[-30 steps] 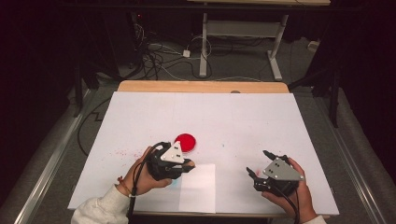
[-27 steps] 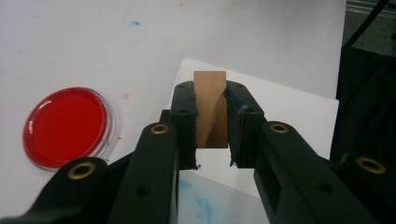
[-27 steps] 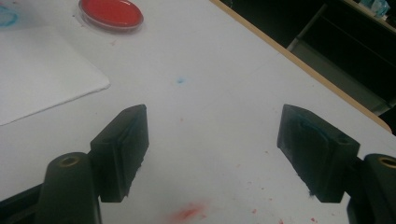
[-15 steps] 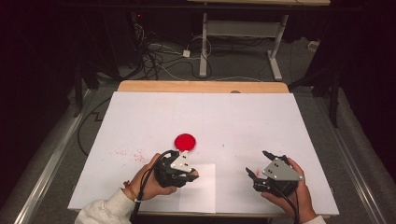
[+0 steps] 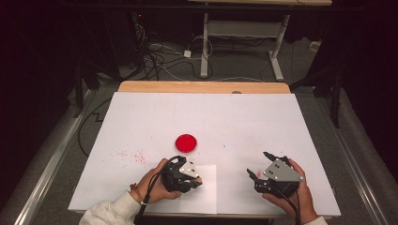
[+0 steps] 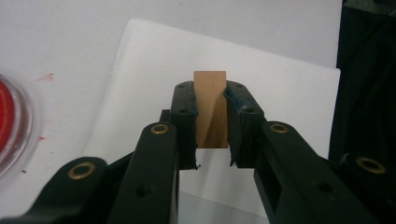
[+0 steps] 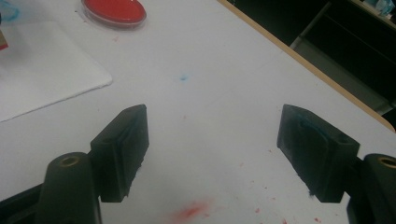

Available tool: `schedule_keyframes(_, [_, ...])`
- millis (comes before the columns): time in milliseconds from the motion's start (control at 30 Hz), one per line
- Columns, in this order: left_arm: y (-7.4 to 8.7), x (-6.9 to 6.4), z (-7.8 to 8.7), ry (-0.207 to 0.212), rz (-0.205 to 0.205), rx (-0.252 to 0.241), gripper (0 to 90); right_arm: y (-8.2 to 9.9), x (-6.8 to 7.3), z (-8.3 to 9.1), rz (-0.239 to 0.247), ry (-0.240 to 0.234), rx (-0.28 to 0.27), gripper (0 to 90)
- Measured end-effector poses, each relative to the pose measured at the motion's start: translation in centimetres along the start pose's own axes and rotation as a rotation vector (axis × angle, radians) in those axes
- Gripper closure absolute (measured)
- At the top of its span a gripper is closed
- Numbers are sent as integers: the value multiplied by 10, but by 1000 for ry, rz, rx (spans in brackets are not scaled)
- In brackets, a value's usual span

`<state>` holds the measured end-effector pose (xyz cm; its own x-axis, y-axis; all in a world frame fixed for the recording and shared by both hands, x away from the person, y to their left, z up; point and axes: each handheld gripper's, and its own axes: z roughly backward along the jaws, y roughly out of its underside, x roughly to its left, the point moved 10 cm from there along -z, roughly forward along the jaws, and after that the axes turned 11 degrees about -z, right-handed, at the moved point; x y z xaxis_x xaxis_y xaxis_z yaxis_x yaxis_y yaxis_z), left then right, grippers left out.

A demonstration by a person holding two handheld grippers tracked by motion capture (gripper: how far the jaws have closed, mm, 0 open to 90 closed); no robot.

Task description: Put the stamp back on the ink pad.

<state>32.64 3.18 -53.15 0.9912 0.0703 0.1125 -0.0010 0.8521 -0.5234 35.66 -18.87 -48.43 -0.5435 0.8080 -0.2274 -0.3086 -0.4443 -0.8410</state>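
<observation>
A person is sitting at a white-covered tabletop (image 5: 206, 117), holding a hand-held gripper in each hand. No writing or label is readable anywhere.

The left hand-held gripper (image 5: 196, 178) is sitting near the front edge, tilting forward and down over a white sheet of paper (image 5: 206, 194) lying on the tabletop. In the left gripper view its jaws are clamping a small wooden block (image 6: 211, 108) between them, the block standing upright with its top rising just above the jaw tips and the paper beneath it. The left hand (image 5: 157, 185) is wrapping around the gripper body, with a white sleeve (image 5: 110, 213) showing at the wrist.

The right hand-held gripper (image 5: 262, 166) is resting well apart to the right, cradled in the right hand (image 5: 293, 197), its jaws standing wide apart with nothing between them, pointing across the tabletop.

A shallow round clear dish (image 5: 187, 142) is sitting just beyond the paper, holding red paint. Red specks (image 5: 129, 155) are dotting the white surface to its left, and a red smear (image 7: 189, 212) is showing near the right gripper's jaws.
</observation>
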Motion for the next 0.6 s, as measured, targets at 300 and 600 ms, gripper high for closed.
schedule_keyframes(300, [4, -3, -13, 26, -4, 38, 738, 0, 0, -1, 1, 1, -1, 254])
schedule_keyframes(600, [3, -3, -15, 25, 3, 76, 740, 0, 1, -1, 5, -2, 3, 254])
